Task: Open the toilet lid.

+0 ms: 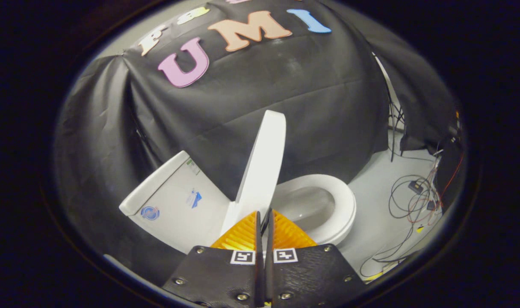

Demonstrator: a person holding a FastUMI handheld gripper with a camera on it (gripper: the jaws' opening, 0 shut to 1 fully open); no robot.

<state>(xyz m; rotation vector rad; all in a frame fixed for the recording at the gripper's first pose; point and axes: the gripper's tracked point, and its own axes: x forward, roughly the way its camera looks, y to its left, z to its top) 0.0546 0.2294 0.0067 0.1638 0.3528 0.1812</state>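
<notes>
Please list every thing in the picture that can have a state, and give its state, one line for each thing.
toilet lid: raised, standing nearly upright, just ahead of the tongs.
toilet seat: down on the bowl, uncovered.
toilet tank: cover on.
tongs: shut, fingers together, holding nothing.
cables: lying loose on the floor beyond the toilet.

Raised white toilet lid (pixel 262 167): smooth hard plastic by the look, satin sheen, no texture. White oval seat ring (pixel 343 205): same smooth finish, a bit glossier, highlights along the rim. White boxy tank (pixel 170 201): smooth, glazed-looking, paper or film stickers on its face. Black drape booth wall (pixel 251 98): matt woven cloth, creased and folded. Pale grey floor (pixel 379 222): flat, matt, smooth. Thin loose cables (pixel 409 201): rubbery-looking sheath. Gripper (pixel 264 218): fingers pressed together, ribbed pads, matt grainy plastic bodies, shiny metal screw heads, paper-like printed tags.
</notes>
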